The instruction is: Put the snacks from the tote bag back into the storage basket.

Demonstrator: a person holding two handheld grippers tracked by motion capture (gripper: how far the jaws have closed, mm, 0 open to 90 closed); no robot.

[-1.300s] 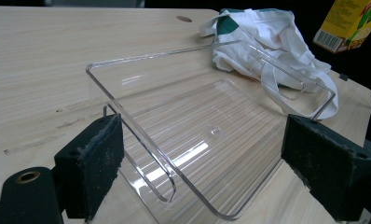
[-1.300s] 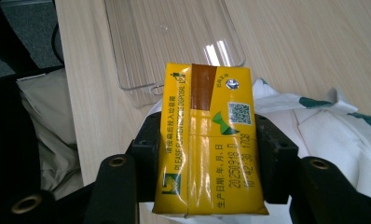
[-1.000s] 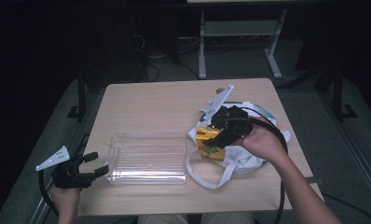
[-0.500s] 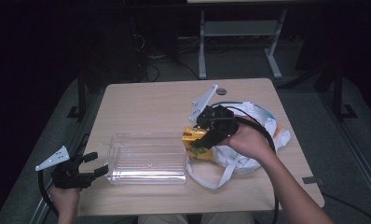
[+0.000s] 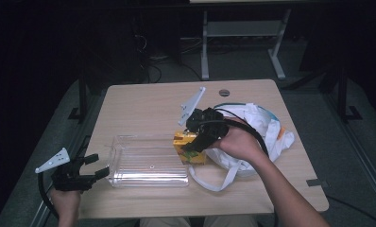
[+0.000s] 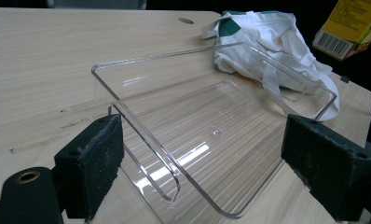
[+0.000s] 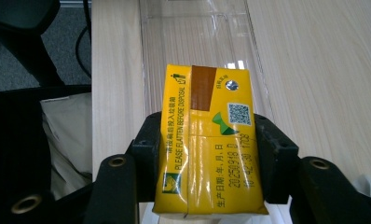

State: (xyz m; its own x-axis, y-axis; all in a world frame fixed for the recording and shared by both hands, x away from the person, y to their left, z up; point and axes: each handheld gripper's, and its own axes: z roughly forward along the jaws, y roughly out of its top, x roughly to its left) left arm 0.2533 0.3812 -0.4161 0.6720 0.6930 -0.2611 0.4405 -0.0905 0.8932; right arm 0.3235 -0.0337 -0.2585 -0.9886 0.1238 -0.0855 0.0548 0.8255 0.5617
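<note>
Yellow drink carton carried at the clear tray's edge

The right gripper (image 7: pixel 207 158) has its fingers (image 7: pixel 148 149) clamped on a yellow carton (image 7: pixel 207 144) printed "PLEASE FLATTEN BEFORE DISPOSAL" and "20250918"; its lower end is cut off. Beyond the fingers lies the empty clear tray (image 5: pixel 148 161). The left gripper (image 6: pixel 202 163) holds its fingers (image 6: pixel 92 163) spread either side of the tray's corner. A white bag (image 5: pixel 257 127) is beside the carton, contents hidden.

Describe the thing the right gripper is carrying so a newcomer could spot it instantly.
Start at the light wooden table and find the clear plastic tray near its front edge. At the tray's right end, beside a crumpled white cloth bag, the right gripper clamps a drink carton. It is the only bright yellow thing there, printed "PLEASE FLATTEN BEFORE DISPOSAL".
</note>
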